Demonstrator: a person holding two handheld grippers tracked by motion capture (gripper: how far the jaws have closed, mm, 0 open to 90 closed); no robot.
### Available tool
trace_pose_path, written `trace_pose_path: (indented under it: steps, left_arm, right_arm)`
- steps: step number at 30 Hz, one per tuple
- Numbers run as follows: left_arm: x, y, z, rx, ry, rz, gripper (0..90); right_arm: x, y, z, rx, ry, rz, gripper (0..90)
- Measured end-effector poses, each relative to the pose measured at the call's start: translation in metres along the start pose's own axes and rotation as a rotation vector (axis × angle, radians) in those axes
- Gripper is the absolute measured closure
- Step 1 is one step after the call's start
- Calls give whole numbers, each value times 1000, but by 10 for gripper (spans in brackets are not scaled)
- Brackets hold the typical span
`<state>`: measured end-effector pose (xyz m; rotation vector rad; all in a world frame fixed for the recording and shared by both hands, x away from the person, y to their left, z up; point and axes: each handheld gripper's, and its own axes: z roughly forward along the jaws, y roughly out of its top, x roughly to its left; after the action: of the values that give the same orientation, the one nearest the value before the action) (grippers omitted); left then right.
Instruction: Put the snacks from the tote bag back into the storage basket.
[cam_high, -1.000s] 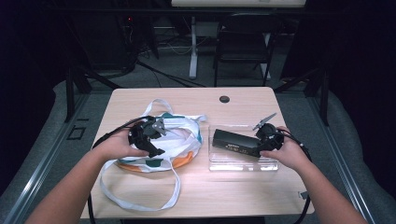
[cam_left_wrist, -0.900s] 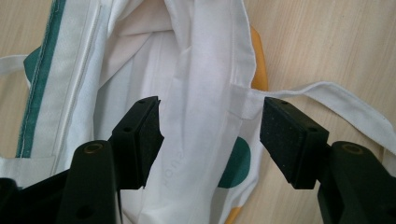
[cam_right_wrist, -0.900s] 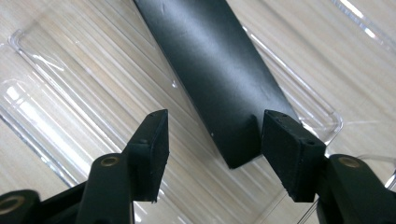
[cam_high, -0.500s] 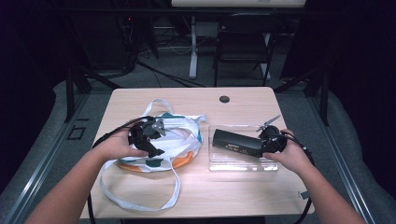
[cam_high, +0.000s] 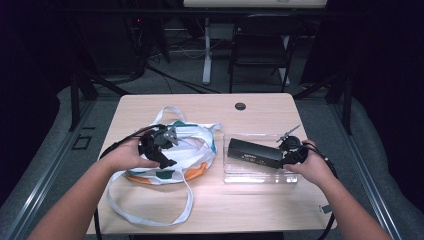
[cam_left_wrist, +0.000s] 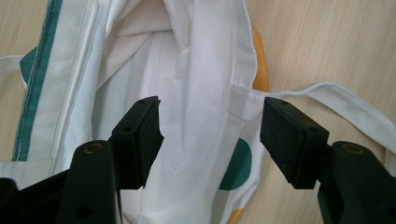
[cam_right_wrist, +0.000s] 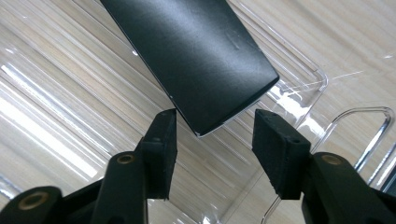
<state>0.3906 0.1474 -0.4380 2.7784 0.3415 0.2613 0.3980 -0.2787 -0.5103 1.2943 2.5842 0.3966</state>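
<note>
A white cloth tote bag (cam_high: 192, 145) with green and orange patches lies crumpled at the table's left; its fabric (cam_left_wrist: 196, 112) spreads under my left gripper (cam_left_wrist: 210, 135). That left gripper (cam_high: 167, 150) hovers over the bag, open, a fold and strap between its jaws but not pinched. On the right, a black rectangular box (cam_high: 255, 152) rests in a clear plastic tray (cam_high: 260, 175). My right gripper (cam_high: 287, 152) sits at the box's right end. Seen from the right gripper (cam_right_wrist: 212, 154), its jaws stand open around the corner of the black box (cam_right_wrist: 196, 60), apart from it.
The bag's long white strap (cam_high: 150, 212) loops toward the table's front edge. A small dark round cap (cam_high: 240, 106) lies near the table's far edge. A thin wire clip (cam_high: 287, 132) stands on the tray's (cam_right_wrist: 299, 88) far right corner. A chair (cam_high: 260, 47) stands beyond the table.
My right gripper has shifted slightly left toward the end of the black box. The left gripper has stayed over the bag.
</note>
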Motion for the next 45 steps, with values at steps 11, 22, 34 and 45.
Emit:
trace_pose_path:
  steps: [11, 22, 34, 45]
  left_arm:
    - [0, -4, 0, 4, 2, -9, 381]
    - [-1, -7, 3, 6, -1, -15, 380]
    - [0, -9, 4, 8, -1, -18, 381]
    - [-1, -10, 3, 3, 0, -25, 381]
  right_arm:
    - [-2, 7, 5, -30, 12, 32, 573]
    - [0, 19, 10, -47, -4, 53, 542]
    - [-7, 28, 13, -68, -26, 78, 534]
    - [-8, 29, 19, -79, -29, 76, 522]
